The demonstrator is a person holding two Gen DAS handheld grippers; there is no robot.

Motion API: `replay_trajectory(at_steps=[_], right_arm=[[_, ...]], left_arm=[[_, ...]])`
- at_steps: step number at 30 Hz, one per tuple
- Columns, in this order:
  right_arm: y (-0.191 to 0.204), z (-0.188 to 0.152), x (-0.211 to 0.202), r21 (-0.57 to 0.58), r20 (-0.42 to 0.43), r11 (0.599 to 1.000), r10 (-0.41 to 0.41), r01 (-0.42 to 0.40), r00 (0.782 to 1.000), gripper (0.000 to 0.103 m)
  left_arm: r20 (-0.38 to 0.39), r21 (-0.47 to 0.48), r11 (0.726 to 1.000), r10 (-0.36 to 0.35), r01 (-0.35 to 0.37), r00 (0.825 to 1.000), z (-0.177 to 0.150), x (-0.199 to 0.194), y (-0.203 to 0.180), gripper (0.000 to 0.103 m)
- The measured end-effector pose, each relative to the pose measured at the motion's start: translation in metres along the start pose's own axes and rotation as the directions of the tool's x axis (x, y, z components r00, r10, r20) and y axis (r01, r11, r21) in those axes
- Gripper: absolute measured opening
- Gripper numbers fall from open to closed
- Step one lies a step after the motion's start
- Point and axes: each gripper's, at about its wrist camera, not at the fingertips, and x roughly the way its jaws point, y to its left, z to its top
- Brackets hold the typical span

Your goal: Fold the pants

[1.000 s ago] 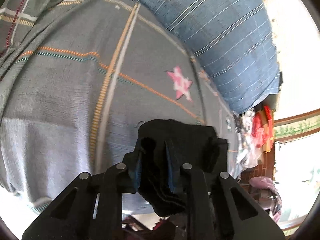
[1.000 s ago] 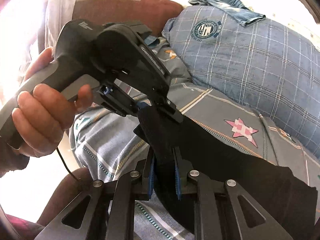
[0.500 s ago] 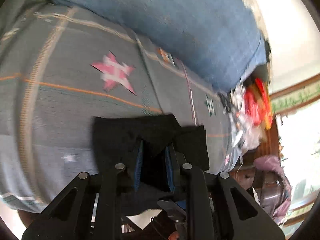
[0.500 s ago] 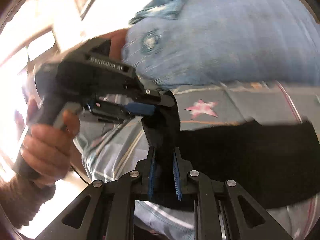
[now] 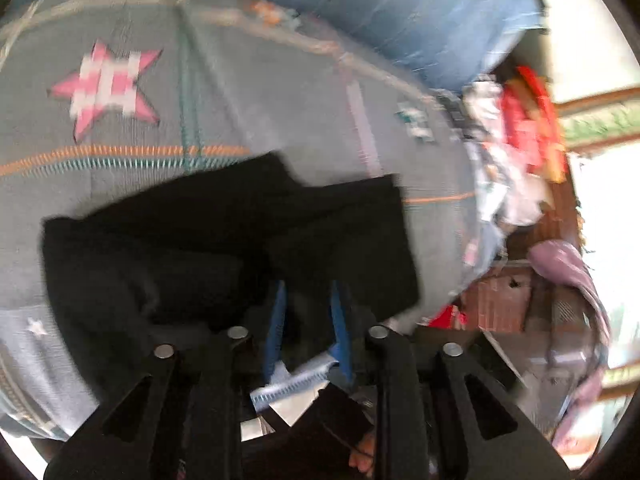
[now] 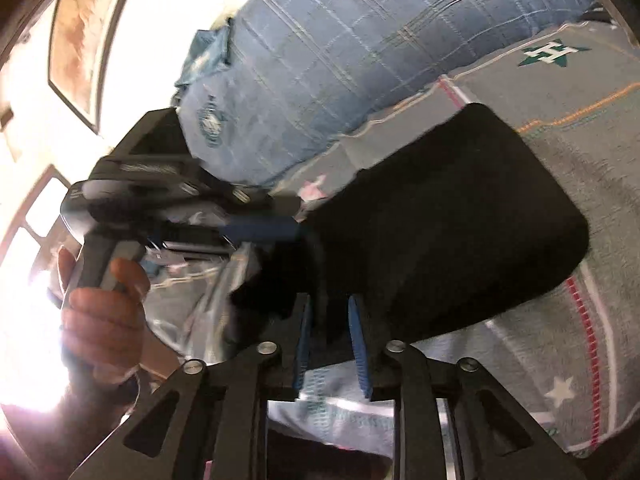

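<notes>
Over the grey starred bedspread [image 5: 248, 92] I had both grippers, left [image 5: 306, 328] and right [image 6: 330, 340], clamped on one end of the black pants [image 6: 440, 232], which lay doubled on the bed, so I judged further folding remained.
</notes>
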Motion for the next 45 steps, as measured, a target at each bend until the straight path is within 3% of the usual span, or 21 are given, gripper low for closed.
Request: replay_trajectory(at_steps=[1,3,6,8,12,14,21,24,27,29,31,32,33,36,39,42,45], right_arm=[[0.003,-0.001,0.001,0.000,-0.005,1.000,0.026,-0.026,1.000,0.038],[0.011,-0.002,0.004,0.002,-0.008,0.997,0.083,-0.083,0.997,0.062],[0.025,-0.004,0.018,-0.008,-0.043,0.989,0.146,-0.146,0.988,0.068],[0.032,-0.007,0.029,-0.016,-0.072,0.990,0.141,-0.143,0.987,0.068],[0.035,-0.010,0.056,0.017,-0.130,0.989,0.147,-0.146,0.981,0.068],[0.031,-0.011,0.065,0.059,-0.143,0.988,0.151,-0.144,0.978,0.068],[0.024,-0.015,0.066,0.085,-0.136,0.985,0.161,-0.151,0.977,0.068],[0.022,-0.018,0.066,0.096,-0.136,0.982,0.177,-0.165,0.975,0.068],[0.022,-0.016,0.075,0.103,-0.146,0.979,0.187,-0.173,0.971,0.067],[0.022,-0.016,0.075,0.102,-0.147,0.979,0.190,-0.176,0.971,0.065],[0.017,-0.016,0.076,0.115,-0.146,0.976,0.198,-0.183,0.969,0.059],[0.015,-0.016,0.078,0.127,-0.146,0.975,0.201,-0.183,0.969,0.048],[0.011,-0.016,0.080,0.145,-0.154,0.973,0.204,-0.182,0.967,0.036],[0.008,-0.014,0.083,0.174,-0.165,0.966,0.218,-0.189,0.962,0.026],[0.015,-0.006,0.078,0.164,-0.161,0.963,0.240,-0.214,0.957,0.019],[0.021,0.004,0.062,0.161,-0.124,0.950,0.289,-0.268,0.949,0.018],[0.022,0.015,0.038,0.154,-0.071,0.937,0.326,-0.312,0.943,0.018]], left_arm=[[0.022,0.028,1.000,-0.001,0.000,1.000,-0.002,-0.011,-0.003,0.038],[0.092,0.086,0.996,0.012,-0.019,0.996,-0.003,-0.040,-0.008,0.067],[0.161,0.165,0.983,0.052,-0.079,0.986,0.001,-0.070,-0.002,0.083],[0.157,0.209,0.968,0.107,-0.139,0.982,0.006,-0.070,0.009,0.083],[0.068,0.291,0.923,0.245,-0.254,0.967,0.020,-0.043,0.036,0.083],[0.031,0.368,0.893,0.268,-0.261,0.963,0.023,-0.030,0.038,0.083],[0.039,0.632,0.725,0.323,-0.274,0.946,0.024,-0.020,0.025,0.083],[0.012,0.680,0.677,0.374,-0.282,0.928,0.023,-0.004,0.027,0.083],[-0.012,0.714,0.650,0.384,-0.261,0.923,0.016,0.010,0.028,0.083],[-0.023,0.719,0.648,0.384,-0.252,0.923,0.011,0.016,0.034,0.083],[-0.029,0.697,0.673,0.370,-0.246,0.929,0.011,0.020,0.039,0.078],[-0.045,0.677,0.699,0.351,-0.229,0.935,0.012,0.021,0.042,0.064],[-0.045,0.662,0.714,0.344,-0.230,0.938,0.012,0.021,0.043,0.062],[0.007,0.651,0.710,0.345,-0.267,0.938,0.005,0.019,0.041,0.051],[0.035,0.600,0.751,0.321,-0.277,0.946,0.002,0.009,0.042,0.041],[0.080,0.530,0.813,0.234,-0.240,0.969,-0.003,-0.018,0.036,0.038],[0.124,0.503,0.838,0.170,-0.209,0.978,-0.007,-0.041,0.020,0.038]])
